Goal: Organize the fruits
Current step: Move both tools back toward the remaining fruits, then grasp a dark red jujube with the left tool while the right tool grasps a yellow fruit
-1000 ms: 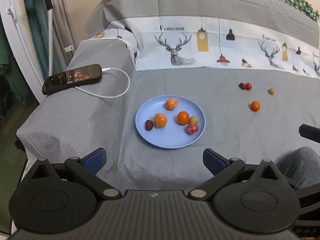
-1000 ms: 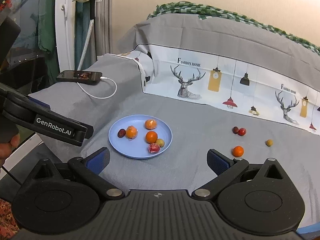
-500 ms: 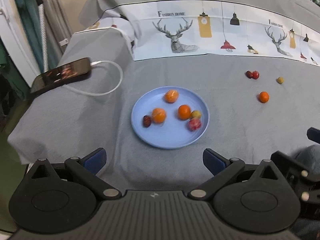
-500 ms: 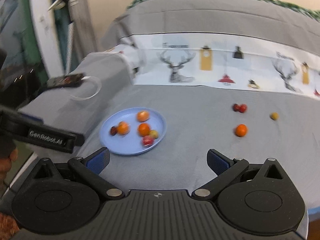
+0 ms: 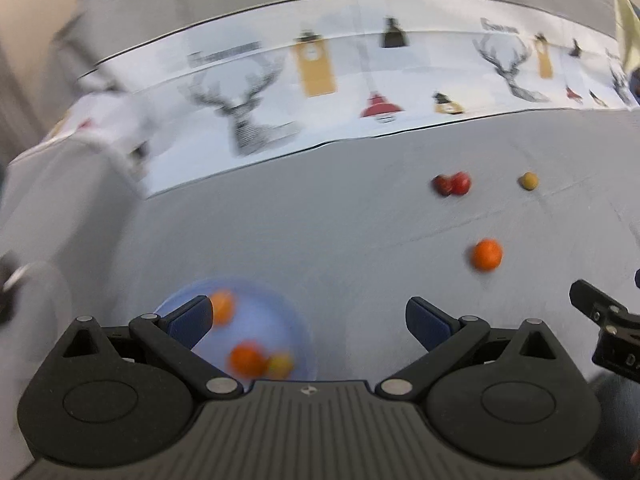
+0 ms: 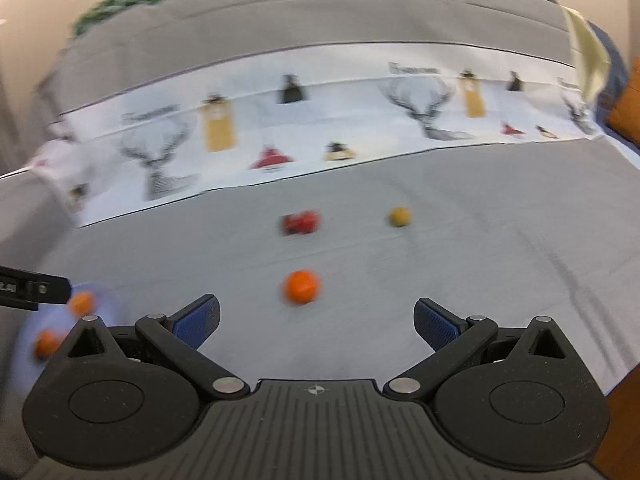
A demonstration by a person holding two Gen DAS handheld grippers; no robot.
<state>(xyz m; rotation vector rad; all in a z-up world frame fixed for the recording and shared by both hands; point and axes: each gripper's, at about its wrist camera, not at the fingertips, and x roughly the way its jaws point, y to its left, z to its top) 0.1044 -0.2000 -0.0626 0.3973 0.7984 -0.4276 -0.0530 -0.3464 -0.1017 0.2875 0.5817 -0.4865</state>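
Note:
A blue plate (image 5: pixel 256 300) holding several small fruits lies on the grey cloth, low in the left wrist view, partly behind my open, empty left gripper (image 5: pixel 308 316). On the cloth to the right lie a loose orange (image 5: pixel 486 255), two red fruits (image 5: pixel 452 184) touching each other, and a small yellow fruit (image 5: pixel 528 181). In the right wrist view my right gripper (image 6: pixel 316 316) is open and empty, with the orange (image 6: pixel 302 286) just beyond its fingertips. The red fruits (image 6: pixel 301 222) and yellow fruit (image 6: pixel 399 216) lie farther back. The plate's edge (image 6: pixel 24 332) shows at the far left.
A white printed cloth band with deer and lamps (image 5: pixel 320 92) crosses the back of the grey surface. The right gripper's body (image 5: pixel 604 328) shows at the right edge of the left wrist view. The grey surface's right edge (image 6: pixel 624 364) drops off in the right wrist view. Both views are motion-blurred.
Both grippers have moved forward and to the right over the cloth. The plate has slid to the lower left of each view, and the loose fruits are closer. The phone has left view.

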